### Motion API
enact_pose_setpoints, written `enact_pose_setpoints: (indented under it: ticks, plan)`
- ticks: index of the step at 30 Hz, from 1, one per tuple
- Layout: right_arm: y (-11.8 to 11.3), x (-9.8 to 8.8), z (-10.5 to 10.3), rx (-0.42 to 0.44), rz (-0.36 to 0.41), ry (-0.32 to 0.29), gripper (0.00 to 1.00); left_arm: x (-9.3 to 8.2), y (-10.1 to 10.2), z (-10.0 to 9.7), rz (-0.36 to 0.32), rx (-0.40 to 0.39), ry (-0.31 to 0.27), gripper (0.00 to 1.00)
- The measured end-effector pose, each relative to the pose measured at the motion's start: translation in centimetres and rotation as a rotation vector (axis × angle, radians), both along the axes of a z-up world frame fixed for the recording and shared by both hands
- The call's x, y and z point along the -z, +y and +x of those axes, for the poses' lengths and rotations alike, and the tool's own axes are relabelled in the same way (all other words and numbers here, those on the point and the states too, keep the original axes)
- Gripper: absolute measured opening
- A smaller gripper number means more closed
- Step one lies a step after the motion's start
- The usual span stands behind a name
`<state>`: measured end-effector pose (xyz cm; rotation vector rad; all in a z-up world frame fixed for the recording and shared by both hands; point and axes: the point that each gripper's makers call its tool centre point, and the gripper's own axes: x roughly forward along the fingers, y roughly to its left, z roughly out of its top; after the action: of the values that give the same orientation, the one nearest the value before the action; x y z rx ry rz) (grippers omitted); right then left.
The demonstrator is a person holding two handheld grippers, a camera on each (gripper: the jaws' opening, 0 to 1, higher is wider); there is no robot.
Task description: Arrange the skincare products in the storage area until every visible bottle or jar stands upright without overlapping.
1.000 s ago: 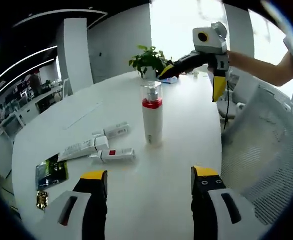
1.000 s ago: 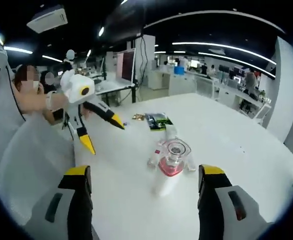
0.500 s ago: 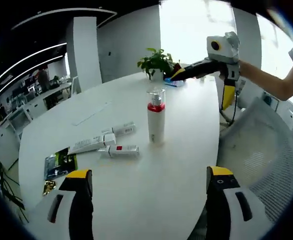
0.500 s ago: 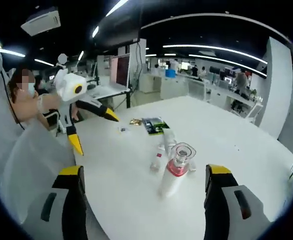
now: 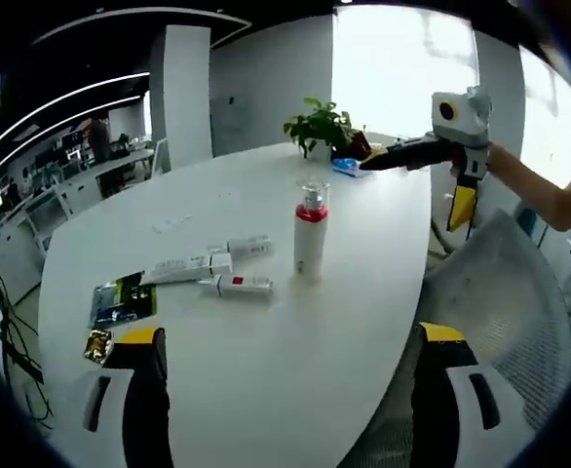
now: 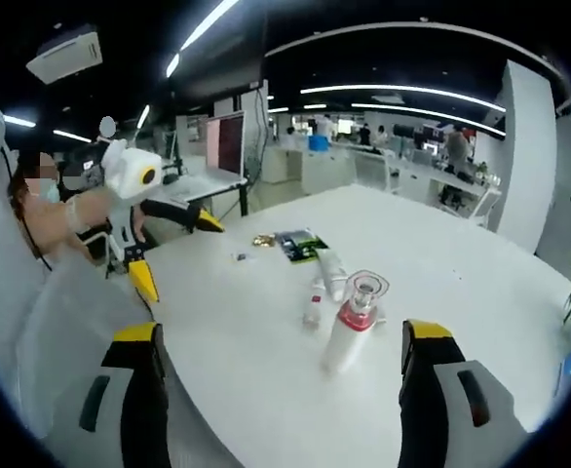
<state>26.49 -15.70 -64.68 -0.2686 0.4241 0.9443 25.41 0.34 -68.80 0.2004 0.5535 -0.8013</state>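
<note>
Both the left gripper (image 5: 290, 341) and right gripper (image 6: 281, 336) gape empty; beyond the upright pump bottle (image 5: 309, 237), the left gripper view adds a potted plant (image 5: 320, 124).

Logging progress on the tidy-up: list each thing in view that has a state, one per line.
Pump bottle: upright, clear cap on, standing free on the table.
Three tubes: lying flat, side by side near the bottle.
Green packet: lying flat near the table edge.
Gold wrapper: lying flat beside the packet.
Left tool: open, holding nothing.
Right tool: open, holding nothing.
</note>
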Motion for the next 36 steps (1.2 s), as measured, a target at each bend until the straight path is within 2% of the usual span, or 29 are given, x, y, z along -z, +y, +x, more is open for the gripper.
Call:
enact_pose_setpoints:
  ticks: [6, 11, 14, 20, 22, 25, 28, 30, 36]
  plan:
    - [-0.4, 0.5, -0.6, 0.018, -0.025, -0.006, 1.0, 0.2, 0.8, -0.6, -0.013, -0.072, -0.003, 0.99]
    - [-0.7, 1.0, -0.8, 0.033, -0.036, -0.007, 1.0, 0.8, 0.3, -1.5, -0.01, -0.116, 0.004, 0.99]
    - [-0.5, 1.2, -1.5, 0.026, -0.031, -0.01, 1.0, 1.2, 0.3, -1.7, -0.035, -0.149, 0.015, 0.99]
    - [-0.5, 2.0, -2.9, 0.004, -0.046, -0.007, 1.0, 1.5, 0.1, -2.3, 0.001, -0.17, -0.01, 0.99]
    - [-0.4, 2.2, -3.0, 0.006, -0.042, -0.007, 1.0, 1.6, 0.0, -2.3, -0.015, -0.179, 0.002, 0.99]
    - [-0.3, 2.5, -3.4, 0.001, -0.057, -0.011, 1.0, 2.0, 0.2, -2.4, 0.003, -0.18, 0.004, 0.99]
    - [-0.3, 2.5, -3.5, 0.0, -0.059, -0.013, 1.0, 1.7, 0.0, -2.5, 0.006, -0.17, -0.001, 0.99]
    - [-0.2, 2.4, -3.5, 0.002, -0.054, -0.009, 1.0, 1.6, -0.2, -2.4, -0.028, -0.173, 0.009, 0.99]
    - [0.1, 2.1, -2.9, -0.005, -0.073, -0.024, 1.0, 2.1, 0.5, -2.3, -0.006, -0.18, 0.008, 0.99]
